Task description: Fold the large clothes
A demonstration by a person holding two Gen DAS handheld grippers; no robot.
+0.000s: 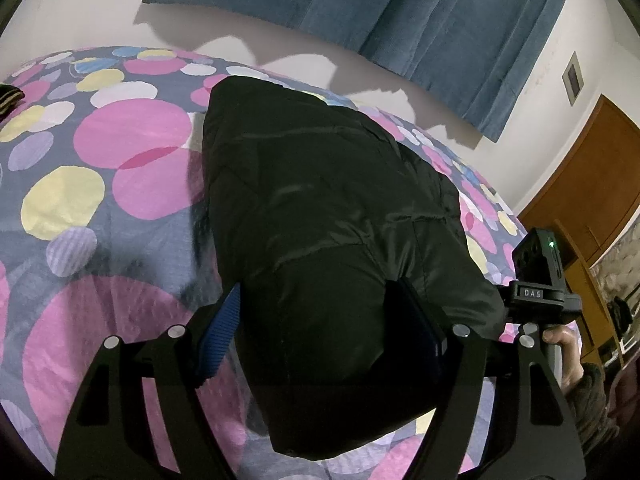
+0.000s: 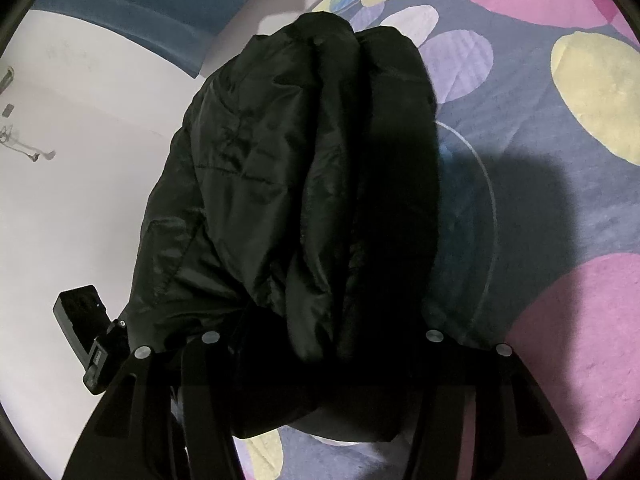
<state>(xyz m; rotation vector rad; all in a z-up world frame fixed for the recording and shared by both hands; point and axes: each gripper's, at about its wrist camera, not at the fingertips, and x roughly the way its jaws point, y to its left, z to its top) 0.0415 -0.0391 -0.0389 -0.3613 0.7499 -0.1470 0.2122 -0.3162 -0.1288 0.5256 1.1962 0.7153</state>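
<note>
A black padded jacket (image 1: 320,208) lies folded in a thick bundle on a bed with a dotted cover (image 1: 100,168). My left gripper (image 1: 320,320) has its two fingers on either side of the jacket's near end, pressing into it; the blue pad (image 1: 222,336) of the left finger shows. In the right wrist view the same jacket (image 2: 288,184) hangs bunched in thick folds between my right gripper (image 2: 320,340) fingers, which are mostly hidden by the cloth. The other gripper (image 1: 538,276) and the hand holding it show at the right edge.
The bed cover (image 2: 560,160) has pink, yellow and lilac circles. A blue curtain (image 1: 400,12) hangs on the white wall behind the bed. A brown wooden door (image 1: 592,168) stands at the right. A small dark striped item (image 1: 10,98) lies at the bed's far left.
</note>
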